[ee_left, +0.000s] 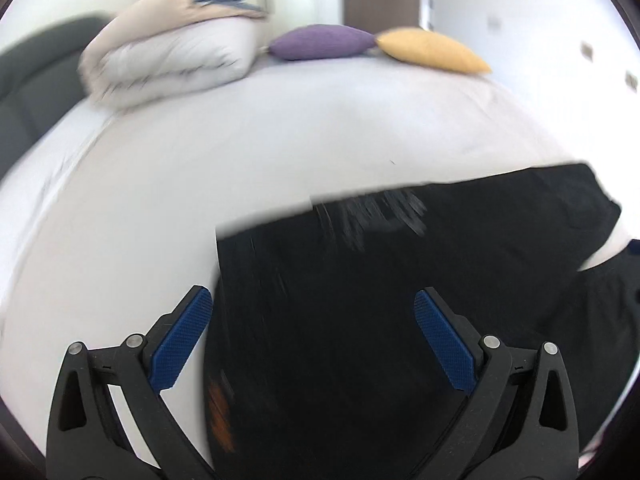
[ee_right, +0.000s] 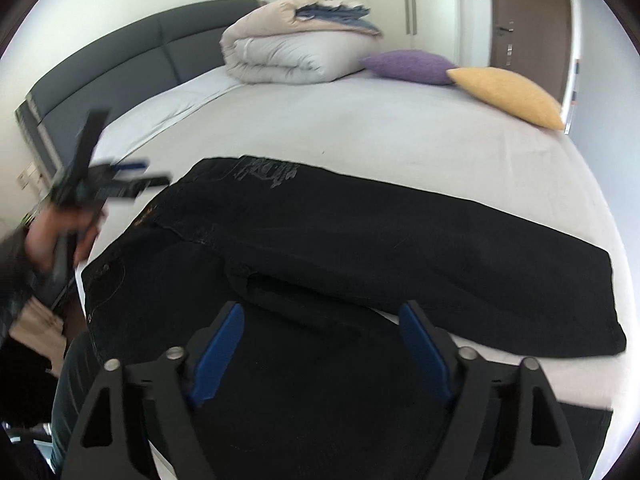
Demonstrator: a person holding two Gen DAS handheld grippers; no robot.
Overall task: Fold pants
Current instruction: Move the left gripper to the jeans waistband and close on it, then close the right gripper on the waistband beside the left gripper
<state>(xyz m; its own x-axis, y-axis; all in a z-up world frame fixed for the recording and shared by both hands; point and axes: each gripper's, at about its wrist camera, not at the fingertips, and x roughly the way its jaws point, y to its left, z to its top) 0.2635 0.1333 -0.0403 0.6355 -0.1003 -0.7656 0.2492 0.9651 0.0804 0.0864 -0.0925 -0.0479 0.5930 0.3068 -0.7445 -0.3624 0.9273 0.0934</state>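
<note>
Black pants (ee_right: 360, 240) lie flat across the white bed sheet (ee_right: 360, 136), waist toward the left, one leg stretched out to the right. A grey print (ee_right: 268, 170) marks the far edge near the waist. My right gripper (ee_right: 322, 308) hovers over the near leg, jaws apart, with nothing pressed between the blue pads (ee_right: 218, 356). My left gripper (ee_left: 313, 292) is open above the waist end of the pants (ee_left: 340, 300). In the right wrist view the left gripper (ee_right: 120, 180) appears blurred at the left, held by a hand (ee_right: 56, 236).
A folded duvet (ee_right: 288, 48) sits at the head of the bed by the grey headboard (ee_right: 120, 64). A purple cushion (ee_right: 408, 64) and a yellow cushion (ee_right: 508, 94) lie at the far right edge. A brown door (ee_right: 524, 12) stands behind them.
</note>
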